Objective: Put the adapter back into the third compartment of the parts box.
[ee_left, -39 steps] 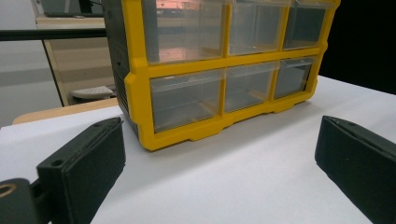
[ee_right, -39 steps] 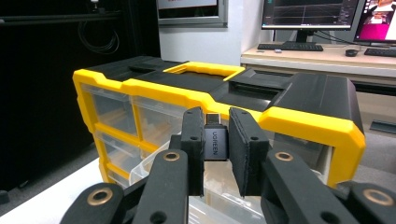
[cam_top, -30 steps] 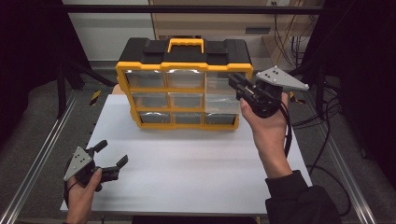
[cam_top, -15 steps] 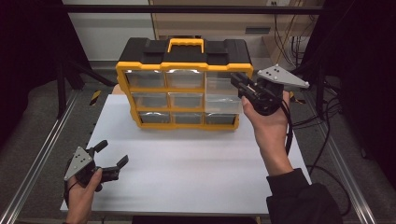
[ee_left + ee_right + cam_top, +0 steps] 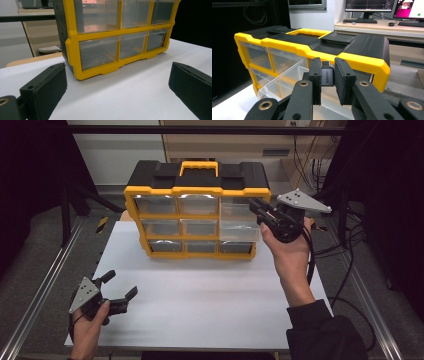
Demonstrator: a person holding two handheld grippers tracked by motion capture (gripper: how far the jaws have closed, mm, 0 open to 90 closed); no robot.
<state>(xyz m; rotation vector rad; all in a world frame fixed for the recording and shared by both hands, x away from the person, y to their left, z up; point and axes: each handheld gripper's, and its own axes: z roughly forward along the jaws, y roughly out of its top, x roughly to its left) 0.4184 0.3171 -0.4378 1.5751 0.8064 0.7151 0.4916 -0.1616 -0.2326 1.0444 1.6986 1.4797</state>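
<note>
Against the picture from a second ago I find almost no change: my left hand-held gripper (image 5: 121, 290) sits at the same near left spot of the table (image 5: 210, 300), and my right hand-held gripper (image 5: 256, 207) has crept only slightly along the front of the organiser (image 5: 197, 195), staying up at its right column.

On the left, the hand (image 5: 90, 330) comes in from the near edge with the gripper low over the white surface, pointing across it toward the organiser. Its jaws stand wide apart with nothing between them; in the left gripper view they frame bare table and the organiser's lower clear drawers.

The organiser, yellow frame and black top with a yellow handle (image 5: 199, 167), stands at the far middle of the table. Its middle drawer (image 5: 240, 231) in the right column is pulled out toward me.

On the right, the forearm rises from the near right corner, the hand (image 5: 290, 252) lifted well clear of the table, the gripper pointing left at the organiser's upper right corner. Its jaws are narrow, pinching a small dark USB adapter (image 5: 327, 75) marked UGREEN, plug end up, held above the pulled-out drawer.
</note>
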